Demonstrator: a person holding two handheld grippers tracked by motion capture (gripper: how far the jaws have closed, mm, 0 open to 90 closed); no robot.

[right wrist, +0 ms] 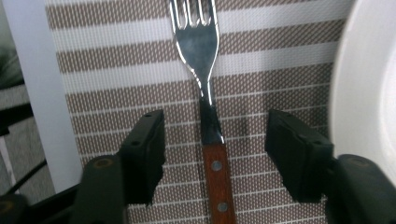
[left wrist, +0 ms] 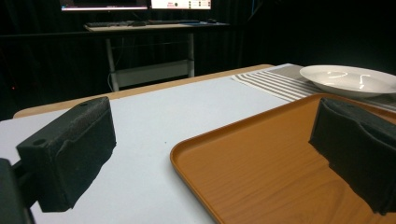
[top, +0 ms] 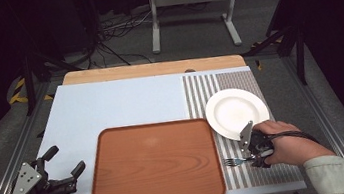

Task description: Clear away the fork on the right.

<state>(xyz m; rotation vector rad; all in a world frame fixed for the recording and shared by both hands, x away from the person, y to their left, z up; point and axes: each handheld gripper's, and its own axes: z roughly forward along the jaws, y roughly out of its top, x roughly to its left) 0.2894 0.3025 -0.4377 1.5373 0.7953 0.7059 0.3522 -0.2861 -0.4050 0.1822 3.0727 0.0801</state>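
Currently, the fork [right wrist: 205, 93] was laid on the striped mat [right wrist: 280, 70] beside the plate [right wrist: 369, 93], straddled untouched by the half-open right gripper [right wrist: 215, 144], while the left gripper [left wrist: 210, 154] was held wide.

The fork [right wrist: 205, 93] had a glossy metal head and riveted wooden handle. The striped placemat [right wrist: 116, 70] looked coarsely woven, the plate [top: 236, 110] smooth glazed white, the tray [top: 154, 165] matt wood-grained.

Quick count of what's on the table: one fork [right wrist: 205, 84] with a wooden handle, one white plate [top: 236, 112], one brown wood-grain tray [top: 154, 164], one striped placemat [top: 199, 93], and one pale blue mat [top: 115, 104]. Plus two handheld grippers, left [top: 63, 168] and right [top: 248, 158].
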